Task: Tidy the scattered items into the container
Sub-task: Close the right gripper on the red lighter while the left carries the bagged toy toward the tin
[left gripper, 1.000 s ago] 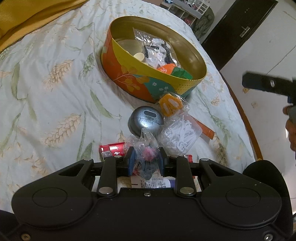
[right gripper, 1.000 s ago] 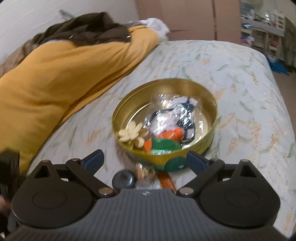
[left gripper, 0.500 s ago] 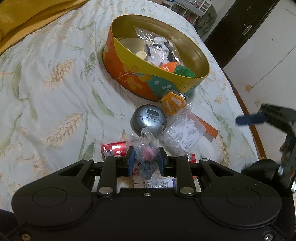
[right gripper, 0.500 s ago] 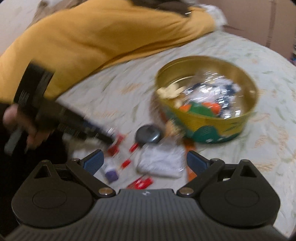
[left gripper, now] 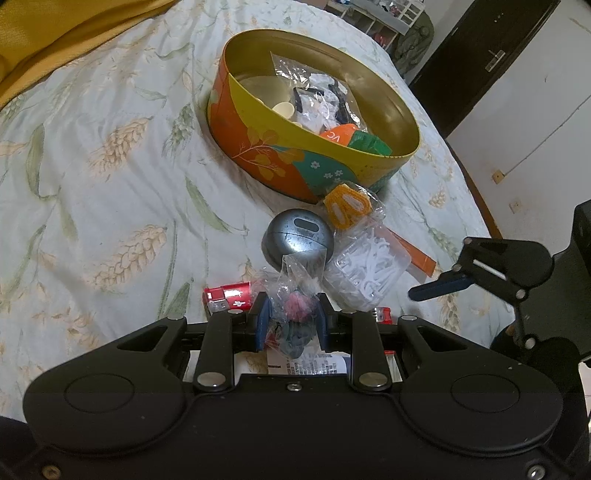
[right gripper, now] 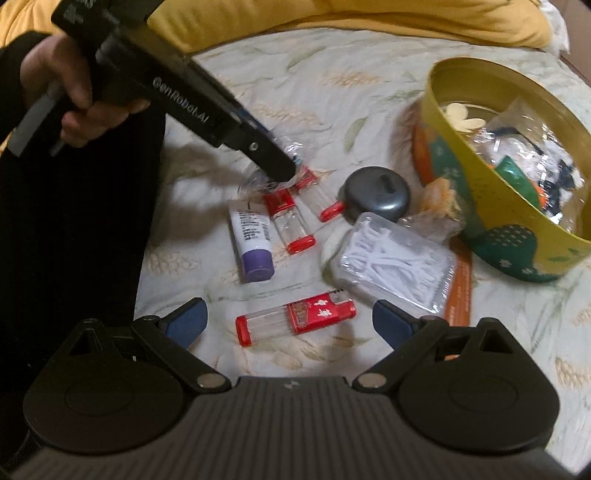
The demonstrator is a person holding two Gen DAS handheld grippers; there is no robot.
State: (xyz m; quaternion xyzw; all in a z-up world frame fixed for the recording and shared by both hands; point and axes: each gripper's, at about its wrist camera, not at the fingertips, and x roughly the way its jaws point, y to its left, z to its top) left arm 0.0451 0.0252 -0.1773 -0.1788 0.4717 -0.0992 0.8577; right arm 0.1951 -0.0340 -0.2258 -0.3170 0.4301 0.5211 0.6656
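A round gold tin (left gripper: 258, 122) (right gripper: 491, 199) stands on the bed and holds several packets. My left gripper (left gripper: 291, 320) is shut on a clear plastic bag with a pink item (left gripper: 295, 301), low over the bed; it also shows in the right wrist view (right gripper: 284, 162). My right gripper (right gripper: 289, 320) is open and empty above a red and clear case (right gripper: 295, 317). Scattered near the tin are a grey round case (left gripper: 297, 240) (right gripper: 376, 194), a box of white picks (left gripper: 369, 266) (right gripper: 395, 258), a purple-capped tube (right gripper: 251, 240) and more red cases (right gripper: 288, 218).
An orange knitted piece in a bag (left gripper: 347, 206) lies against the tin. An orange strip (left gripper: 410, 247) lies under the picks box. A yellow blanket (right gripper: 332, 14) runs along the far side. The bed edge (left gripper: 476, 192) drops off on the right, with a dark door (left gripper: 491, 62) beyond.
My right gripper has swung down from over the tin to just above the scattered items and now shows at the right of the left wrist view. My left gripper has kept its hold on the bag.
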